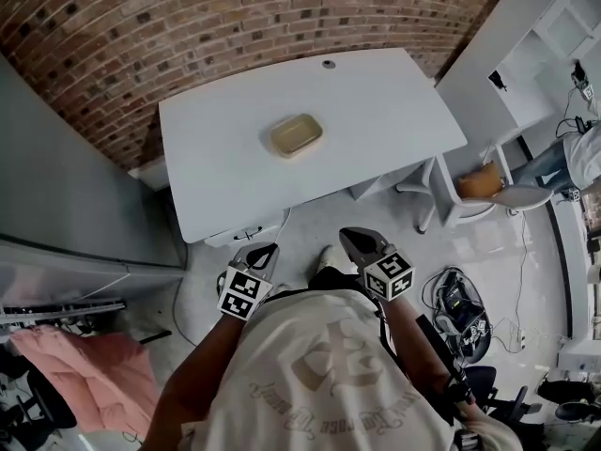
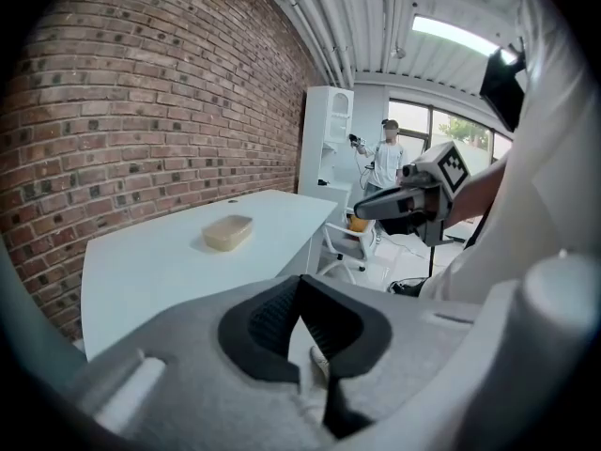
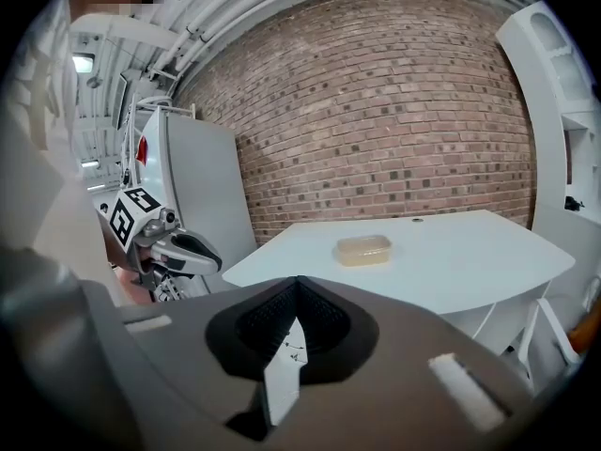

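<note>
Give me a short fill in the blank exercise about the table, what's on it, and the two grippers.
1. The tan container lies on the white ____.
2. The wall behind it is built of ____.
3. The left gripper and the right gripper both have their jaws ____ (open or shut).
Missing words: table; brick; shut.

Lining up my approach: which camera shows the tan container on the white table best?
Head view: it looks down on the tan container, its whole outline clear on the white table. The left gripper view and the right gripper view show it obliquely, small and distant.
</note>
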The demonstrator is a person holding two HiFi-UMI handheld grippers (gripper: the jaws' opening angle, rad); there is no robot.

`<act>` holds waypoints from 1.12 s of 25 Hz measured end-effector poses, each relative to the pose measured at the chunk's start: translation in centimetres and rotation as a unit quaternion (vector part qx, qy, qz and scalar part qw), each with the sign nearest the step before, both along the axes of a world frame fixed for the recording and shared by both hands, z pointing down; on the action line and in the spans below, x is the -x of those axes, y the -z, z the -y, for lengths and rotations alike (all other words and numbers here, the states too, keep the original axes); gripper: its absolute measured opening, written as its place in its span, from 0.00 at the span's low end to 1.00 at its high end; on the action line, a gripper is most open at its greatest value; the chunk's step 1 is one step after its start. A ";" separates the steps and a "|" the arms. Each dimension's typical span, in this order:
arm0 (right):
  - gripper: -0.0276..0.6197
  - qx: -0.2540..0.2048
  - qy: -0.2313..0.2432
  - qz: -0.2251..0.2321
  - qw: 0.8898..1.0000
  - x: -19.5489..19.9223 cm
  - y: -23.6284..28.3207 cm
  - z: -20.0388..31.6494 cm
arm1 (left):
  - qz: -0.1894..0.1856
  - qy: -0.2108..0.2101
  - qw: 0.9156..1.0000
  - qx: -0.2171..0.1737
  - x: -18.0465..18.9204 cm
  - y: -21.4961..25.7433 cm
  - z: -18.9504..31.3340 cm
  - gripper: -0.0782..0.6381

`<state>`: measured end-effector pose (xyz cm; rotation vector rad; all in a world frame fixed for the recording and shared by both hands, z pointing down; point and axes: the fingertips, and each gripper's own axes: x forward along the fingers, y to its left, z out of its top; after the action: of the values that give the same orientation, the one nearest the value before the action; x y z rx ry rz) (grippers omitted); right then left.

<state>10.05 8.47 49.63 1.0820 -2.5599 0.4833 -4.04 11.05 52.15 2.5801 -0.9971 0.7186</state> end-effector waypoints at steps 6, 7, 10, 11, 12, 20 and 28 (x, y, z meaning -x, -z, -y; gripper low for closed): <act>0.05 -0.003 0.005 -0.001 1.000 0.1 -0.1 -0.1 | 0.007 -0.005 1.000 -0.001 -0.2 -0.2 0.4 0.11; 0.05 -0.002 0.004 0.000 1.000 0.0 -0.3 0.1 | 0.008 -0.006 1.000 -0.002 -0.3 -0.2 0.6 0.11; 0.05 -0.002 0.004 0.003 1.000 -0.4 -0.4 1.1 | 0.013 -0.003 1.000 -0.002 -0.5 -0.2 1.5 0.11; 0.05 -0.002 0.005 0.005 1.000 -0.6 -0.5 1.5 | 0.015 -0.002 1.000 -0.003 -0.6 -0.1 1.9 0.11; 0.05 -0.001 0.005 0.007 1.000 -0.7 -0.6 1.9 | 0.017 0.000 1.000 -0.005 -0.7 -0.1 2.1 0.11; 0.05 0.006 0.027 0.014 0.999 -1.0 -1.1 6.2 | 0.027 0.030 0.999 0.002 -0.8 0.0 5.5 0.11; 0.05 0.019 0.061 0.017 0.998 -2.5 -1.9 11.0 | 0.028 0.066 0.997 0.015 -2.4 -0.3 8.9 0.11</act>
<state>12.59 -2.49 51.49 0.9053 -2.6160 0.5192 -1.61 2.18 52.49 2.4540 -1.1531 0.7687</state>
